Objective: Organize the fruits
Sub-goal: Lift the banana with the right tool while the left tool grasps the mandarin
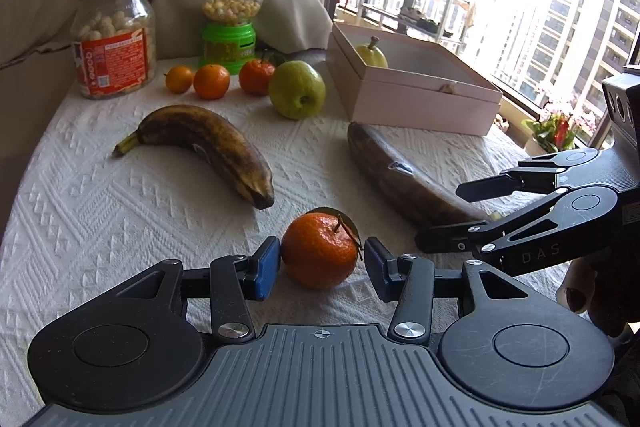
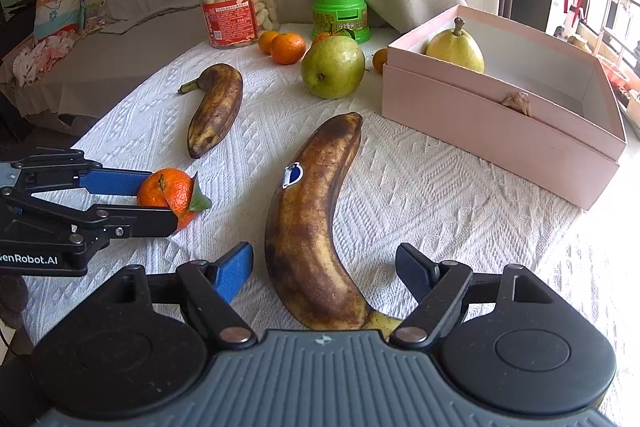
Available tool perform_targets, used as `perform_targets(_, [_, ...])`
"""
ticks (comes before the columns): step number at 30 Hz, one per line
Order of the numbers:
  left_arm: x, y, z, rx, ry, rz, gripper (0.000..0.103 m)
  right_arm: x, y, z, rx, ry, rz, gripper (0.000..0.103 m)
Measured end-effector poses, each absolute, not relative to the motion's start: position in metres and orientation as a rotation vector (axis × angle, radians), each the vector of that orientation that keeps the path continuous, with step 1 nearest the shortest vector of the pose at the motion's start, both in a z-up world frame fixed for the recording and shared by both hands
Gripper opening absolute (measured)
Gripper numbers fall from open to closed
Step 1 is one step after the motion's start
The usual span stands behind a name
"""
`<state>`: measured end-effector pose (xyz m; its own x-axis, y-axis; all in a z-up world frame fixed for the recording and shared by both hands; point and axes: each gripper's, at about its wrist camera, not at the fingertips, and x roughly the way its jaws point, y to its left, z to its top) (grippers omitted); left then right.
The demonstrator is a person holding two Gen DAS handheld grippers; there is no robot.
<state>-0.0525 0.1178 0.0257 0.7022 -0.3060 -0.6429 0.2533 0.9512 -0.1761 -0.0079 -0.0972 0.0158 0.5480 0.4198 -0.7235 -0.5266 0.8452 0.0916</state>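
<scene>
My left gripper (image 1: pixel 321 263) jaws sit released around the tangerine (image 1: pixel 319 250); right gripper (image 2: pixel 324 269) jaws released, straddling the banana (image 2: pixel 310 223).

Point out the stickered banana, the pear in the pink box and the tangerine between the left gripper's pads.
stickered banana (image 2: pixel 308 227), right wrist view, mid-body.
pear (image 2: pixel 456 49), right wrist view, belly.
tangerine (image 1: pixel 318 253), left wrist view, front.

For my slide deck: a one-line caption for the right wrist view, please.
Open right gripper straddling a brown-spotted stickered banana on white textured cloth, beside a pink box.
</scene>
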Motion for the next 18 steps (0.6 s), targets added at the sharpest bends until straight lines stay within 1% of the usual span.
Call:
perform_targets(3, [-0.049, 0.118, 0.025, -0.102, 0.73, -0.299, 0.051, -0.012, -0.096, 0.011, -0.156, 0.782, 0.55, 0.08])
perform_targets(5, [-0.045, 0.115, 0.023, -0.106, 0.735, -0.284, 0.053, -0.014, -0.094, 0.008, -0.174, 0.765, 0.537, 0.083])
perform_targets(11, [-0.035, 0.106, 0.015, -0.087, 0.757, -0.255, 0.053, -0.016, -0.094, 0.006, -0.181, 0.757, 0.522, 0.088])
perform_targets(14, [-0.034, 0.106, 0.014, -0.091, 0.755, -0.253, 0.052, -0.015, -0.094, 0.004, -0.179, 0.757, 0.521, 0.093])
perform_targets(16, [-0.034, 0.108, 0.013, -0.096, 0.754, -0.256, 0.052, -0.016, -0.093, 0.003, -0.184, 0.761, 0.533, 0.101])
perform_targets(18, [-0.035, 0.11, 0.012, -0.109, 0.752, -0.261, 0.052, -0.017, -0.092, 0.001, -0.18, 0.755, 0.527, 0.103])
